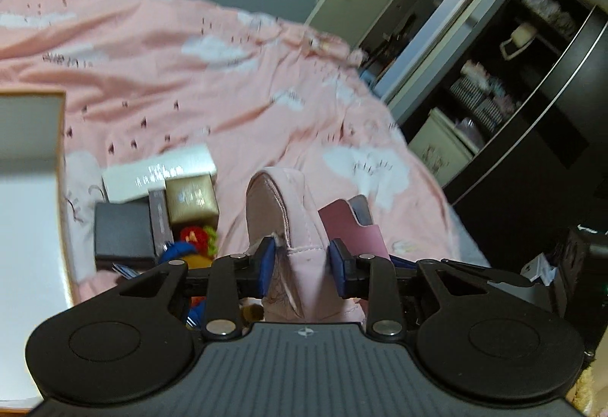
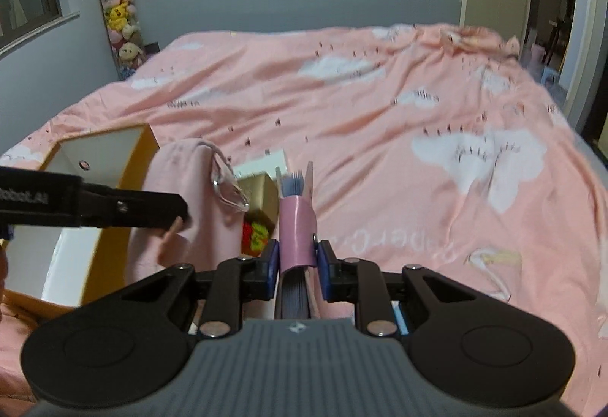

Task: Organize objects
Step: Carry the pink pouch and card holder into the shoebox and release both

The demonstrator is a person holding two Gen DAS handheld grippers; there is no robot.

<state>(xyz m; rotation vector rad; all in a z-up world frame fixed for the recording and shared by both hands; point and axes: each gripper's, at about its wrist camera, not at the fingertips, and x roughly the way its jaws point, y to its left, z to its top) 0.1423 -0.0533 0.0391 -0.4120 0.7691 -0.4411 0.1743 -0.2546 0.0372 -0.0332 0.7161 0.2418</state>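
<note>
Right gripper [image 2: 296,257] clamped on a pink case [image 2: 297,232], upright, blue comb-like teeth sticking out its top. Left gripper [image 2: 167,214] reaches in from the left, touching a pink pouch [image 2: 190,196]; its jaw state is unclear. Open box [image 2: 110,151] beside pouch. Gold box [image 2: 262,195] and white box [image 2: 262,160] on bed [image 2: 380,120] behind.

A bed [image 2: 380,105] covered by a pink cloud-print sheet is seen. On it are laid an open white box [image 2: 102,151], a gold box [image 1: 192,198], a white carton [image 1: 159,174] and a black box [image 1: 121,234].

A home bedroom: pink cloud-print bed [image 2: 361,105], wardrobe [image 1: 513,75], plush toys [image 2: 116,7].
</note>
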